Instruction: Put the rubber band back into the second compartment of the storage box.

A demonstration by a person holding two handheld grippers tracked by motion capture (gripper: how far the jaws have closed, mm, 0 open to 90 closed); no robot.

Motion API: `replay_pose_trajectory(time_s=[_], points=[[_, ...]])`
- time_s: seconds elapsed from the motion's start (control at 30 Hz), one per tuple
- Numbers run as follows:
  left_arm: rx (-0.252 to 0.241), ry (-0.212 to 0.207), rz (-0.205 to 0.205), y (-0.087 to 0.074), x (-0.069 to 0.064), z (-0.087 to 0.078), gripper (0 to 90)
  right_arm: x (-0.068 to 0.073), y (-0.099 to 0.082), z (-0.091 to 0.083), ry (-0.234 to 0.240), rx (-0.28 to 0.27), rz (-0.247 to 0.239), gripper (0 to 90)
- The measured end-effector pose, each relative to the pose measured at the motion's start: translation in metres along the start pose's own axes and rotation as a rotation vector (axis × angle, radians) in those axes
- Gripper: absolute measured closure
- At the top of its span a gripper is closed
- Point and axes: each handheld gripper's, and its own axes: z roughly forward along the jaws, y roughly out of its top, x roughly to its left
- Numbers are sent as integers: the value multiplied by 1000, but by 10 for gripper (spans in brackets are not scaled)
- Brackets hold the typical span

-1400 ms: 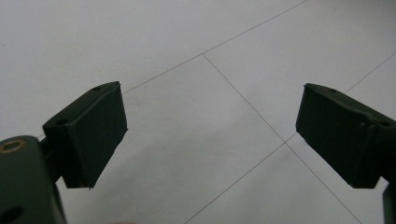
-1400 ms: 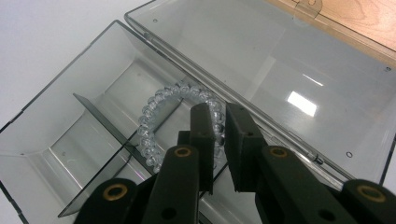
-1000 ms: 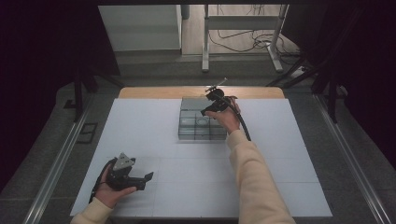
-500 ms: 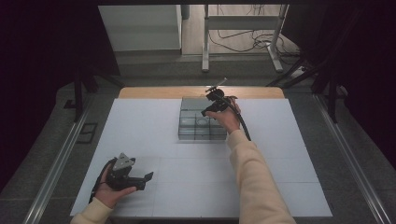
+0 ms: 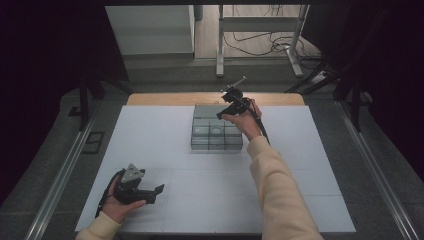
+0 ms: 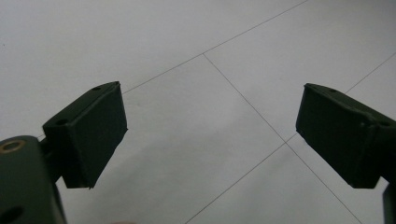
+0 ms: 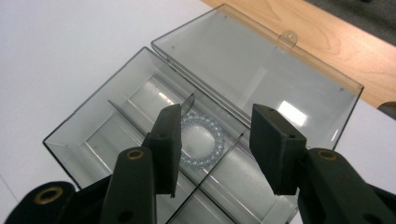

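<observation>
High view: your right tool [image 5: 226,106] hangs over the far right part of the clear box [image 5: 216,134], which sits open near the far middle of the white tabletop [image 5: 150,130], its lid [image 5: 206,111] laid back toward the wooden edge. A pale ring [image 5: 216,130] lies in a middle compartment. Your left tool [image 5: 150,191] rests low on the near left of the tabletop, well apart from the box.

Left gripper view: the left tool [image 6: 210,135] stands wide open with nothing between its jaws, just bare tabletop [image 6: 196,51] beneath.

Right gripper view: you look down on the box [image 7: 116,121] with the lid [image 7: 261,70] flat behind it. The ring [image 7: 201,140], a beaded bracelet by the look of it, lies on the floor of a compartment beside a divider. The right tool [image 7: 215,144] is about half open and its jaws have just been closing; they frame the ring from above but nothing is between them, and they touch neither ring nor box.

My reading: the ring is in its compartment and the tool is clear of it, so the placing step looks finished. Next likely comes the lid: you'd need to get a jaw under its far edge or tab and swing it over without shifting the box.
</observation>
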Motion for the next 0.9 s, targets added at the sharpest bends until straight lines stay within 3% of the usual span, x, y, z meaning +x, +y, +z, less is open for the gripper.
replay_pose_trajectory(time_s=[0.53, 0.73, 0.9], points=[[-1, 2, -1, 0, 0, 0, 93, 1, -10, -9, -3, 3, -1, 546], [-1, 4, -3, 0, 1, -1, 93, 2, -29, -23, -13, 7, -21, 548], [-4, 6, -8, 0, 1, -1, 92, 0, -55, -39, -20, 0, -19, 553]])
